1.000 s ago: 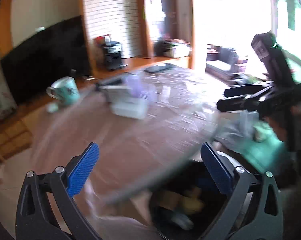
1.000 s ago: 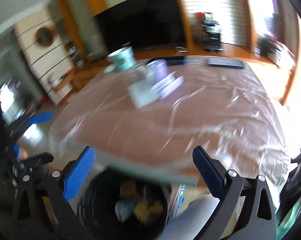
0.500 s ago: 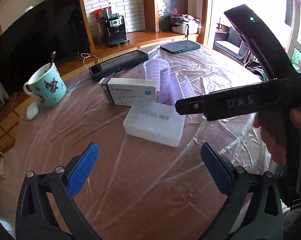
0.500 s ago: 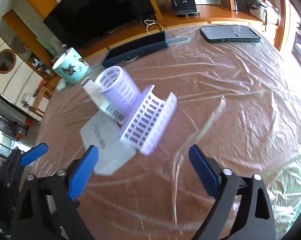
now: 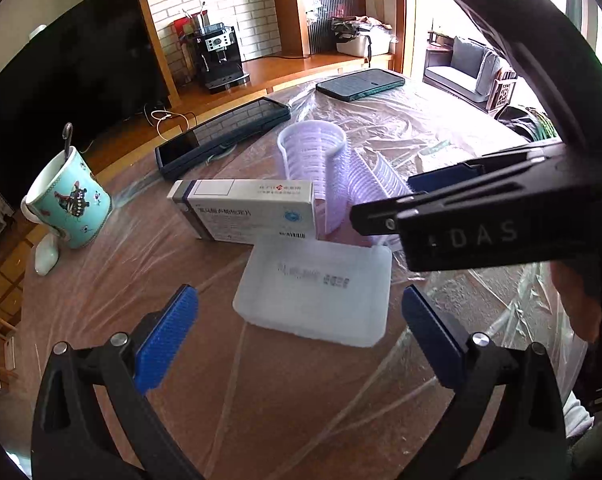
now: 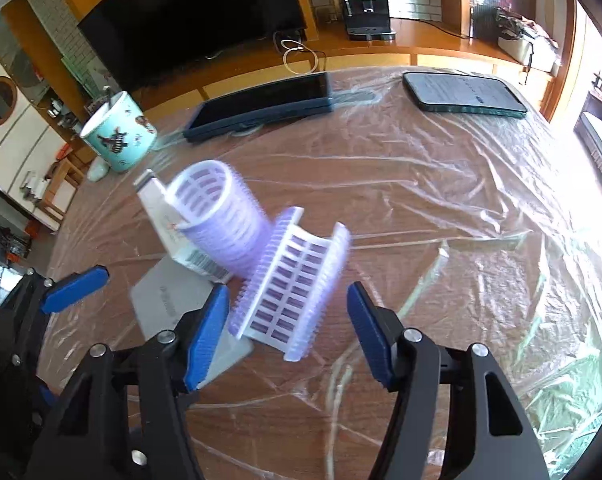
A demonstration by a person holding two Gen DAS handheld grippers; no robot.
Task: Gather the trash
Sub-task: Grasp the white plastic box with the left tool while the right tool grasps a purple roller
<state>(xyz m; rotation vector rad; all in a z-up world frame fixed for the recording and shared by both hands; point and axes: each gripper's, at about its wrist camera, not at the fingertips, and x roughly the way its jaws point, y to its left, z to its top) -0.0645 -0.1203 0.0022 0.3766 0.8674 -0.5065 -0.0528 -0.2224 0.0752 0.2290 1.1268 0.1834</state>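
On the film-covered table [image 6: 441, 200] a purple hair roller [image 6: 217, 220] stands on end. A curved purple roller cover [image 6: 297, 276] leans against it. Beside them lie a white medicine box [image 5: 249, 208] and a translucent plastic box [image 5: 317, 292]. My right gripper [image 6: 287, 332] points down at the cover. Its jaws are closing with the cover's lower end between them, and a gap still shows at the right pad [image 6: 367, 336]. My left gripper [image 5: 297, 340] hangs open just short of the translucent box, with nothing between its fingers.
A teal mug [image 5: 69, 204] with a spoon stands at the table's left edge. A long dark case [image 5: 221, 136] and a phone [image 5: 361, 84] lie at the far side. The right gripper's black body [image 5: 501, 220] crosses the left wrist view.
Both grippers swung from above a black bin onto the table and sank towards the objects. The right jaws have narrowed around the purple cover. The left jaws stayed wide.
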